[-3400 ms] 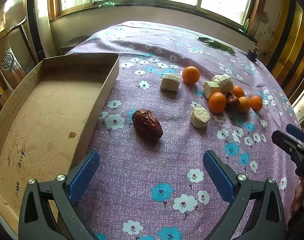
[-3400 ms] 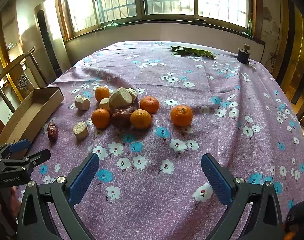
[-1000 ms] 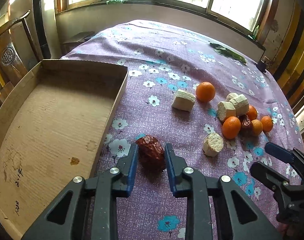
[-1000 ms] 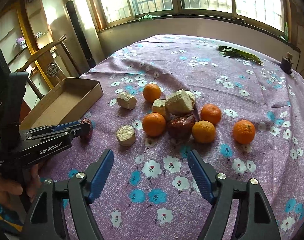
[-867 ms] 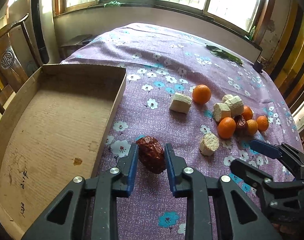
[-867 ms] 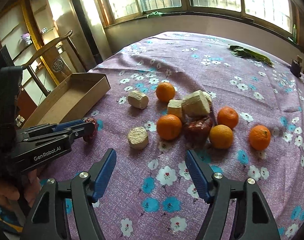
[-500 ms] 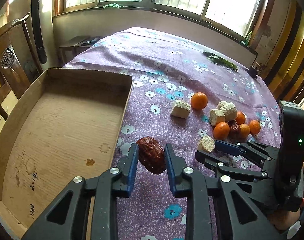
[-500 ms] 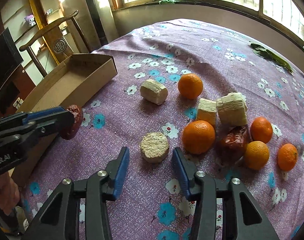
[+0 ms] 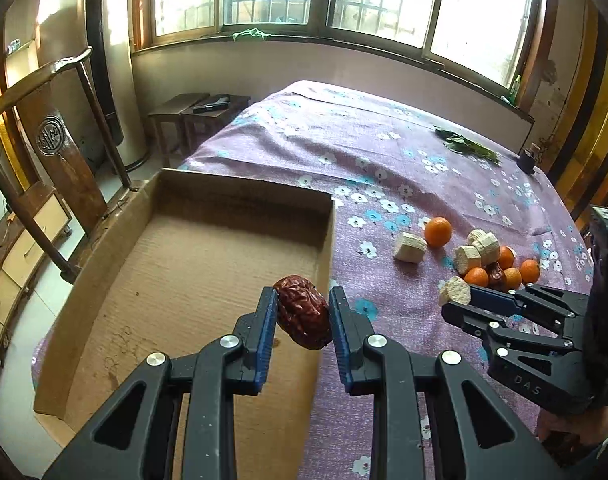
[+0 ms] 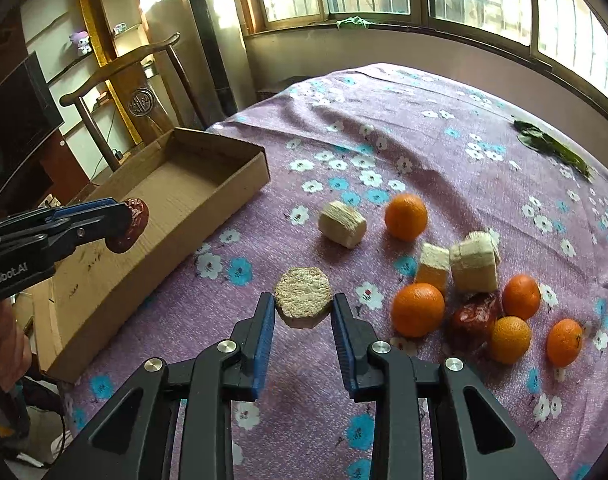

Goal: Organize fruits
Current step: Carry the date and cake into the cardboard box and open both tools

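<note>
My left gripper (image 9: 301, 312) is shut on a wrinkled red date (image 9: 303, 311) and holds it in the air over the right wall of the cardboard box (image 9: 103, 248). It also shows in the right wrist view (image 10: 123, 220), with the date (image 10: 131, 227) over the box (image 10: 223, 184). My right gripper (image 10: 302, 304) is shut on a pale cut sugarcane piece (image 10: 302, 295), held just above the purple flowered cloth (image 10: 424, 140). In the left wrist view the right gripper (image 9: 460, 304) holds that piece (image 9: 455, 290).
Several oranges (image 10: 406, 216), three more sugarcane pieces (image 10: 342, 223) and a second date (image 10: 475, 312) lie grouped on the cloth to the right. Green leaves (image 10: 552, 144) lie at the far edge. A wooden chair (image 9: 55, 148) stands left of the table.
My left gripper has lifted the date off the cloth and carried it left over the box. My right gripper has closed on the sugarcane piece.
</note>
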Demonstrator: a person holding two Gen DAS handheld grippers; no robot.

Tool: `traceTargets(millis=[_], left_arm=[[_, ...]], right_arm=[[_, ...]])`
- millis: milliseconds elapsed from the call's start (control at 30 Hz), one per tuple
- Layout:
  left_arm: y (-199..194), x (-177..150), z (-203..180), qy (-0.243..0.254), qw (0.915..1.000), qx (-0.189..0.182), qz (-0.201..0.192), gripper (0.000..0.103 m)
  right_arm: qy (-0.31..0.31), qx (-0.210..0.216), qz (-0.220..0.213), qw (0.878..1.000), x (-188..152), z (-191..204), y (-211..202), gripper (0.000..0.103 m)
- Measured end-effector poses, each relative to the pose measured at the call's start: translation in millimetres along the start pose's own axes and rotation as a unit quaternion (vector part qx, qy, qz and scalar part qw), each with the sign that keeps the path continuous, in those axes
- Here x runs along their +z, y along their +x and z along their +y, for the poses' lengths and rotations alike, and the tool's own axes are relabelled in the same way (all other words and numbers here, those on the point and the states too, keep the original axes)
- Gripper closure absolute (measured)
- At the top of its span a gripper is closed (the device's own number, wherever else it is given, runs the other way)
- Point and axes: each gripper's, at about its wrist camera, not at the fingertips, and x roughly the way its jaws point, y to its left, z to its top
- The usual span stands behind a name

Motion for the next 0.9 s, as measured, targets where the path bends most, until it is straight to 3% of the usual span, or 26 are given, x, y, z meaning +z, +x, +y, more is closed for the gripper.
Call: traceTargets(millis=[233, 333, 567, 900], left_arm=[[11.2, 17.7, 37.1, -0.016, 0.9994, 0.028, 0.014, 0.078], [23.5, 25.5, 47.9, -0.018, 0.9987, 0.040, 0.026, 0.091], [54.6, 34.3, 65.5, -0.033, 0.9970, 0.044, 0.054, 0.091], [70.9, 31.1, 73.2, -0.046, 0.9948, 0.052, 0.074, 0.087]], right_arm=[[-0.037, 0.040, -0.010, 0.998, 38.2, 41.3, 11.3, 0.071], [-0.051, 0.054, -0.006, 0.997, 52.7, 57.0, 23.4, 0.071], [-0.071, 0.074, 0.019, 0.995, 74.3, 77.6, 66.2, 0.071], [-0.087, 0.067, 0.057, 0.992, 76.8, 84.0, 108.3, 0.071]])
